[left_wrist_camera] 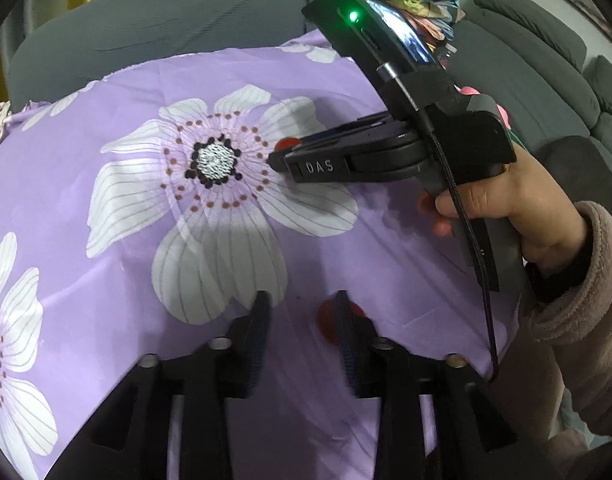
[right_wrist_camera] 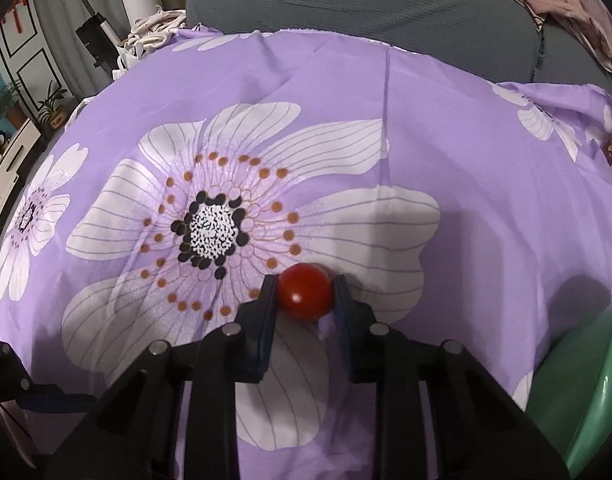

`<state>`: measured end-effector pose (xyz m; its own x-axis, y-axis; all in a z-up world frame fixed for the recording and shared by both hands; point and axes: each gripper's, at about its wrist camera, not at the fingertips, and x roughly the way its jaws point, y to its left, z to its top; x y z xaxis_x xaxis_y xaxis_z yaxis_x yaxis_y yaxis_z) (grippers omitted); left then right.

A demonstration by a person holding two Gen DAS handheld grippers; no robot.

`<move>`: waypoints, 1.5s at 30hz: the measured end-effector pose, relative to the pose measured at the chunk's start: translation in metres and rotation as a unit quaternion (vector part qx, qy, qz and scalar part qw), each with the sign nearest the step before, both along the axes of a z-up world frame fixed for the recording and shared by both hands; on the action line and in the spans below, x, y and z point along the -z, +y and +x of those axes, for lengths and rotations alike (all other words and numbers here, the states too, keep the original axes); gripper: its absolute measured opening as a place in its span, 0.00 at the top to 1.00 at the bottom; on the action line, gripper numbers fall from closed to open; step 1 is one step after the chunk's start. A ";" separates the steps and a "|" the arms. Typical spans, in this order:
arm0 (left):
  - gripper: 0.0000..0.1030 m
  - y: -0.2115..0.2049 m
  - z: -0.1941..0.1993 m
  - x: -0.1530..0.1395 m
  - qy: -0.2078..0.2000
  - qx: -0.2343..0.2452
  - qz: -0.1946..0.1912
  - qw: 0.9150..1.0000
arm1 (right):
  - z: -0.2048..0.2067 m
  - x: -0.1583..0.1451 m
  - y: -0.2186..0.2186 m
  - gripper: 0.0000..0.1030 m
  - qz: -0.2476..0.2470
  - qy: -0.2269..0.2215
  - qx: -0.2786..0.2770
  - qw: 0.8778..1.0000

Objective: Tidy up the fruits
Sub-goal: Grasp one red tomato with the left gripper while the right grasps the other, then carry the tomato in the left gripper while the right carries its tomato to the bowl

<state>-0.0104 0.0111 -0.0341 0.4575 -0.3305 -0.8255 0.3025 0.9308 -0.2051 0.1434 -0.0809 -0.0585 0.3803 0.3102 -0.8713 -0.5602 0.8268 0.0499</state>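
Soft indoor light is falling on the purple cloth [right_wrist_camera: 445, 80], casting grey shadows near the gripper fingers. Glare is streaking the glossy black device [left_wrist_camera: 389, 20], where a green lamp [left_wrist_camera: 352, 17] is glowing. Fisheye bending and dark vignetting are warping the edges; the left view's fingers are blurring slightly.

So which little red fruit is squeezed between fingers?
The red fruit by the big flower's middle, pinched by the right gripper. The other red fruit just lies behind one left finger.
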 end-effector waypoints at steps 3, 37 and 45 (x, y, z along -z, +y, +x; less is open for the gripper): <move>0.44 -0.004 -0.005 -0.002 -0.002 0.008 -0.001 1.000 | -0.009 -0.010 -0.010 0.74 0.026 -0.005 0.002 1.000; 0.74 -0.034 0.010 0.006 -0.026 0.000 0.066 0.997 | -0.082 -0.064 -0.091 0.74 0.172 -0.057 0.053 0.982; 0.74 -0.053 0.016 -0.018 -0.055 0.001 0.051 0.997 | -0.095 -0.079 -0.114 0.74 0.184 -0.084 0.068 0.977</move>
